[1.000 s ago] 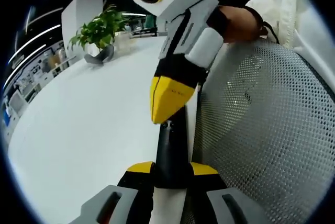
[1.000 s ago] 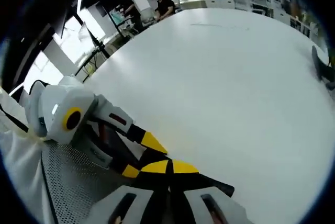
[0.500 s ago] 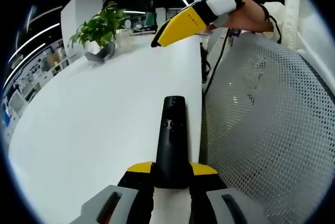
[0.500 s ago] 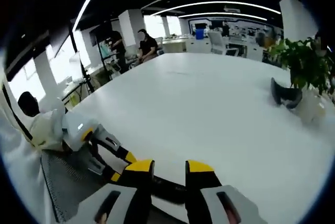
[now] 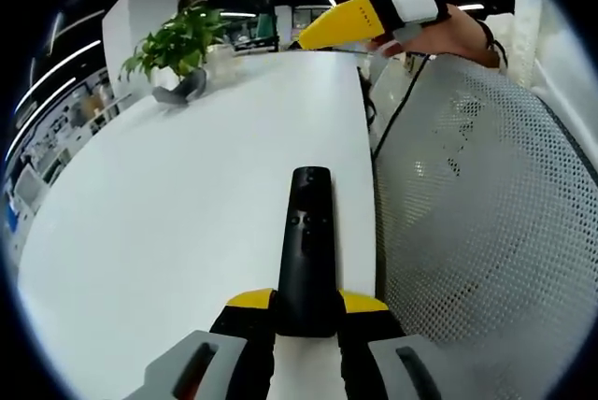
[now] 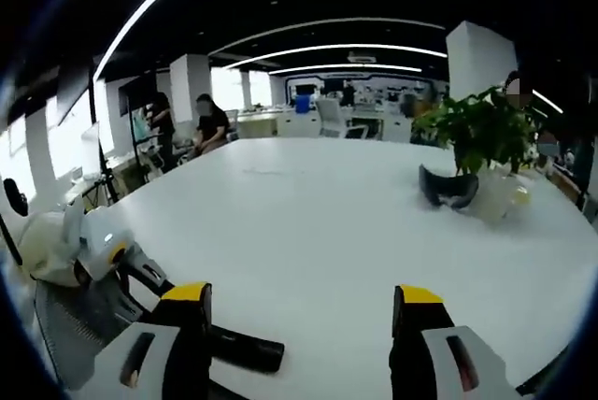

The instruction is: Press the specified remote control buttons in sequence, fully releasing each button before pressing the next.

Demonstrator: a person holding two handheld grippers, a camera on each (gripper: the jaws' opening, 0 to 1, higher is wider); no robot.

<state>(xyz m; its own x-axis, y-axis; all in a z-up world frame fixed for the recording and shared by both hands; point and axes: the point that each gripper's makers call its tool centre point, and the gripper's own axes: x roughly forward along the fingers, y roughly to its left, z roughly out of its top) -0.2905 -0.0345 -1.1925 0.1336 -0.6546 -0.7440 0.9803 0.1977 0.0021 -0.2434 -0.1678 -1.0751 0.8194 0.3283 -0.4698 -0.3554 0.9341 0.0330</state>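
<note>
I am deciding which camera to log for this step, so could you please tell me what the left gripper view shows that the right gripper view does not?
Left gripper view: the left claw shut on the black remote, whose buttons face the camera, beside a white mesh chair back, with the right claw raised above the far table edge.

Right gripper view: the right claw wide open and holding nothing, and people at distant desks.

Both: the white table, the potted plant and the remote.
</note>
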